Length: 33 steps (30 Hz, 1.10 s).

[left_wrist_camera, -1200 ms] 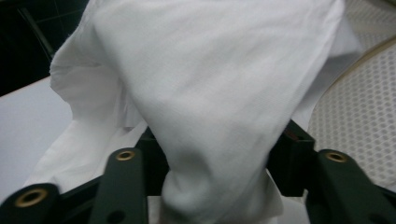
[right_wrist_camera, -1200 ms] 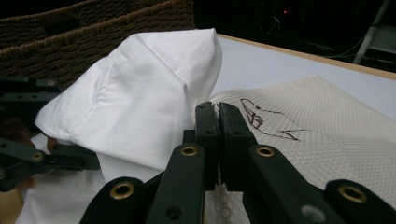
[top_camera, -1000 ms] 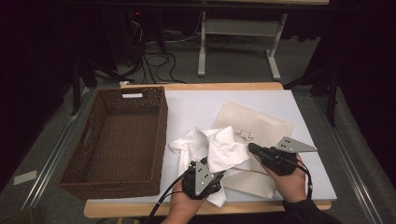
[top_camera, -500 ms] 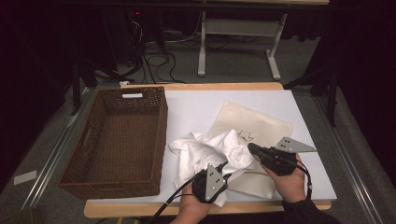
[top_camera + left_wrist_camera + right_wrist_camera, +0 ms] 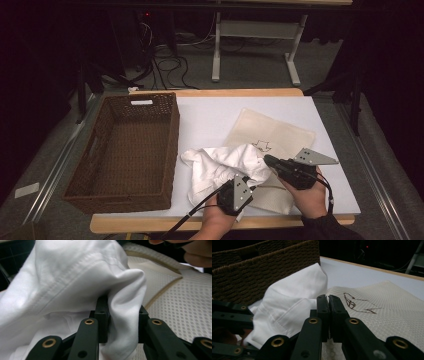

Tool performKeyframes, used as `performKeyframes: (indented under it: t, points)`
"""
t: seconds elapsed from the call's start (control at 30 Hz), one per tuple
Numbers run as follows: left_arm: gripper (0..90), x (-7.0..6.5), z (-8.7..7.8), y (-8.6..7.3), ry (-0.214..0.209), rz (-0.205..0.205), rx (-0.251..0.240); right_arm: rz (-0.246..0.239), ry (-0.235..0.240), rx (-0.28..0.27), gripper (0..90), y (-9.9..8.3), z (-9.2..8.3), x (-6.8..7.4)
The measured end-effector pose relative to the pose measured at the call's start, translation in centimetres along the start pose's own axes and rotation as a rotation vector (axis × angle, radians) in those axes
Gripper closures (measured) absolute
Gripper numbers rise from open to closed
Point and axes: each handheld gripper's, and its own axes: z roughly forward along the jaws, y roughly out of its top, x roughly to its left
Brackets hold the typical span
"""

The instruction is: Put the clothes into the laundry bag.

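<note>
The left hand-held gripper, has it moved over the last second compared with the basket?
Yes. In the high view the left hand-held gripper has shifted right, away from the wicker basket, toward the right hand-held gripper, dragging the white garment with it.

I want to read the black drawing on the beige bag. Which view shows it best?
The right gripper view: the drawing lies close and unobstructed on the beige bag, beside the right tongs. The high view shows it small, partly bordered by the white cloth. The left gripper view shows bag mesh, no drawing.
</note>
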Motion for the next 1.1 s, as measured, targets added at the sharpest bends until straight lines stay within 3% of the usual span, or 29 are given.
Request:
performKeyframes:
  t: [0.23, 0.4, 0.57, 0.77, 0.9, 1.1]
  points:
    - [67.1, 0.3, 1.6, 0.0, -0.013, -0.031, 0.035, -0.005, 0.010, -0.002, 88.7, 0.0, -0.1, 0.4]
    - [45.9, 0.3, 1.1, 0.1, -0.070, -0.054, 0.011, 0.004, 0.005, -0.006, 88.7, -0.3, -0.2, 0.1]
    - [31.6, 0.4, -0.6, 0.3, -0.093, -0.015, 0.009, 0.010, -0.002, -0.007, 88.7, -0.5, -0.5, -0.1]
    - [25.0, 1.1, -2.7, -0.4, -0.087, -0.057, -0.056, 0.004, -0.009, -0.008, 88.7, -0.6, -0.7, -0.1]
    - [23.3, 1.8, -3.3, -1.0, -0.078, -0.101, -0.065, 0.005, -0.015, -0.007, 88.7, -0.7, -0.8, -0.2]
    - [20.9, 2.2, -3.6, -0.8, -0.054, -0.124, -0.082, 0.007, -0.015, -0.008, 88.7, -0.8, -1.0, -0.3]
